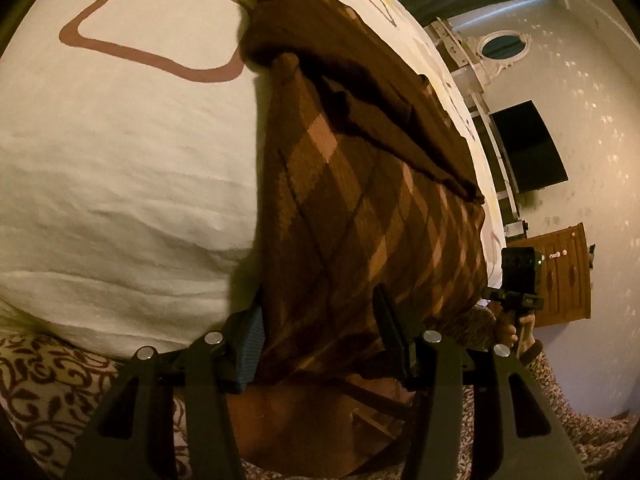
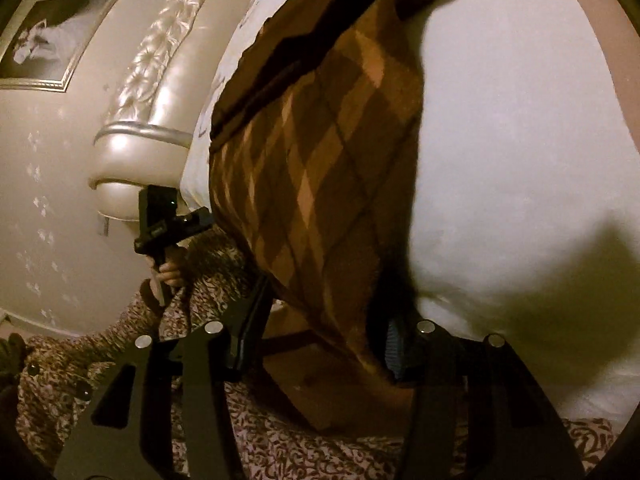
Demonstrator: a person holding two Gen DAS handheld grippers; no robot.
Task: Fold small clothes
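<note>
A brown argyle knit garment (image 1: 360,208) lies stretched across the white bed; its dark sleeve is folded over the body. In the left wrist view my left gripper (image 1: 320,340) has its jaws on either side of the garment's near hem, a wide gap between the fingers. In the right wrist view the same garment (image 2: 320,168) runs up from my right gripper (image 2: 324,340), whose fingers also flank the hem's other corner. The cloth hides the fingertips in both views, so the grip is unclear. The right gripper also shows in the left wrist view (image 1: 516,280), and the left gripper in the right wrist view (image 2: 160,220).
A white bedsheet (image 1: 120,160) with a brown loop pattern lies under the garment. A patterned bedspread (image 2: 280,440) hangs at the near edge. A padded headboard (image 2: 152,80), a framed picture (image 2: 52,36), a wooden cabinet (image 1: 560,272) and a dark screen (image 1: 528,144) stand around.
</note>
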